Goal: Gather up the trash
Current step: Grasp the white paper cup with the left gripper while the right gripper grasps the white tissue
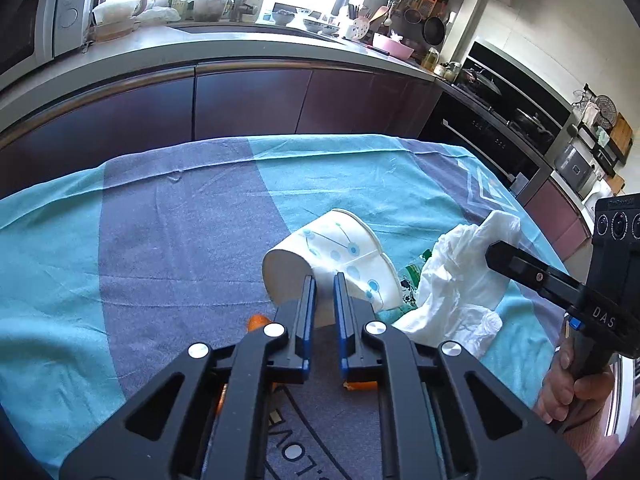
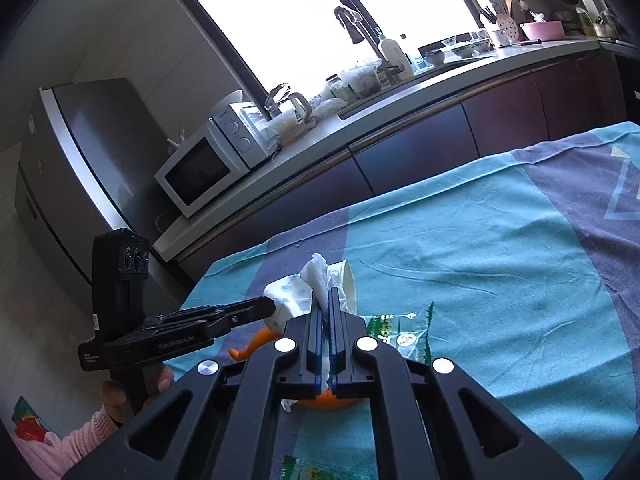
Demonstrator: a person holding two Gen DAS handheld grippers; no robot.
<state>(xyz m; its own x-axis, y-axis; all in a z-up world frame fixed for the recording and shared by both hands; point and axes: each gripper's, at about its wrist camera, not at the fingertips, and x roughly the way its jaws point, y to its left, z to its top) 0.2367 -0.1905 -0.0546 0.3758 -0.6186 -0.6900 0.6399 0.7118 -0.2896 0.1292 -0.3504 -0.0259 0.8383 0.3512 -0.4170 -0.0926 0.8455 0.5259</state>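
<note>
A white paper cup (image 1: 340,244) with blue dots lies on its side on the teal and grey tablecloth (image 1: 160,220), base toward me. My left gripper (image 1: 324,278) is shut on the cup's wall at the base. From the right wrist view the left gripper (image 2: 270,304) meets the cup (image 2: 288,292) from the left. A crumpled white tissue (image 1: 460,276) lies right of the cup. My right gripper (image 1: 490,254) is shut on it. In its own view the right gripper (image 2: 328,292) pinches the tissue (image 2: 318,272), which sticks up between the pads.
Orange peel (image 2: 328,400) lies under the right gripper, with more peel (image 1: 258,322) left of the left gripper. A green wrapper (image 2: 400,332) lies by the tissue. Behind the table run a counter with a microwave (image 2: 200,168), a fridge (image 2: 72,152) and an oven (image 1: 500,120).
</note>
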